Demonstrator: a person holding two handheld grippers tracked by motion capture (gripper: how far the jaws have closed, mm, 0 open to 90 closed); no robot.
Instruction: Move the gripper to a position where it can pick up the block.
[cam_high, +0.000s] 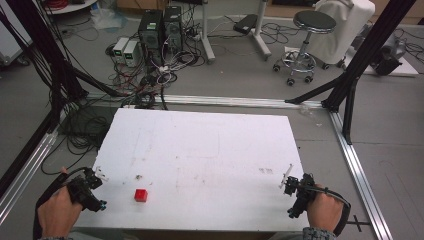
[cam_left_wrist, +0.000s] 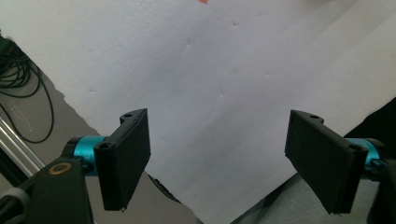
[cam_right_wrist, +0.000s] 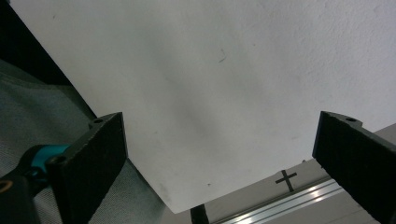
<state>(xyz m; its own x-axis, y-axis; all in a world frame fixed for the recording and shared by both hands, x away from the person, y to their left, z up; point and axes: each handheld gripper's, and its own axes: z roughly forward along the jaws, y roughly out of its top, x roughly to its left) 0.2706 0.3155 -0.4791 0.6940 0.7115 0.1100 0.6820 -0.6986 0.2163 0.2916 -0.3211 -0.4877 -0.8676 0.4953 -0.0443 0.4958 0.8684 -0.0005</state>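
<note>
Leftmost, the left gripper (cam_high: 96, 176) hangs over the white table's (cam_high: 210, 150) near-left corner, jaws spread wide with nothing between them. Just to its right a small red cube (cam_high: 141, 195) sits on the table, bearing no readable writing. Far right, the right gripper (cam_high: 289, 181) is likewise spread and empty.

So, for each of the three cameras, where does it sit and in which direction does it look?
High view: above the person's side, looking forward and down on the white table and red cube; both hands, left gripper and right gripper show.
Left gripper view: on the left gripper, looking past open jaws at the table's corner.
Right gripper view: on the right gripper, jaws open, over the table's edge.
All share the table.
</note>
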